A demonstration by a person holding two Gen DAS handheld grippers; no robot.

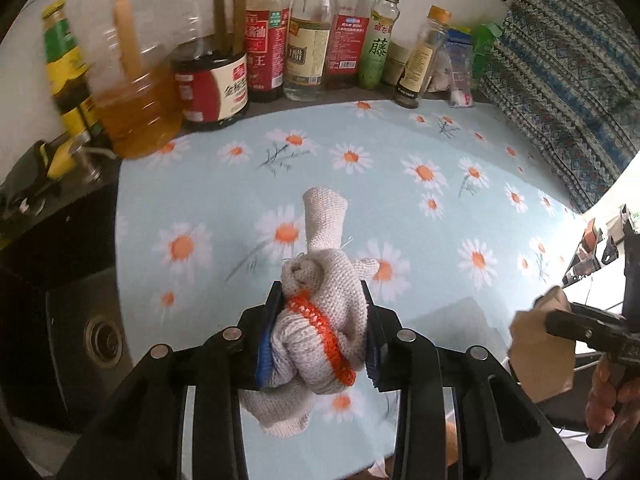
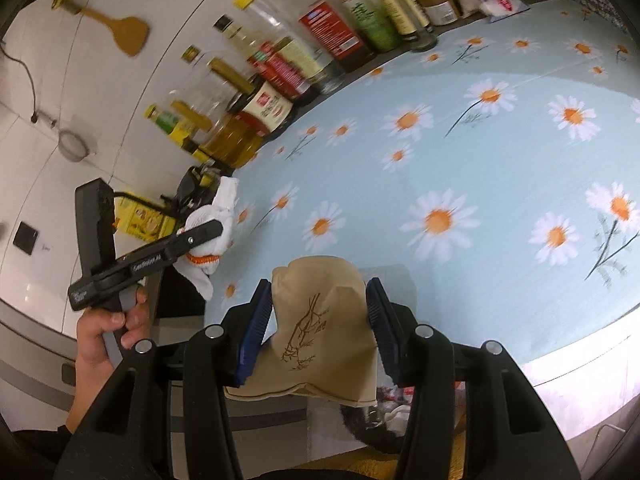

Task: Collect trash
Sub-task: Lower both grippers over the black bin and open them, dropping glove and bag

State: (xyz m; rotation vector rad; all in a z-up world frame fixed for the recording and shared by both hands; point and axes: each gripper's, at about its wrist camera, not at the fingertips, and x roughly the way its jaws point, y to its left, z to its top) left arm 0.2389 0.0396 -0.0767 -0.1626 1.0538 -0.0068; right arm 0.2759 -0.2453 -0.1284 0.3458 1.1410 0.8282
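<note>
My left gripper is shut on a grey knitted work glove with an orange cuff, held above the daisy-print tablecloth. The glove and left gripper also show in the right wrist view at the table's left edge. My right gripper is shut on a brown paper napkin with a line drawing on it, held over the table's near edge. The napkin also shows in the left wrist view at the right.
A row of sauce, oil and vinegar bottles lines the back of the table. A black stove is at the left. A patterned cloth hangs at the right. A wooden spatula hangs on the wall.
</note>
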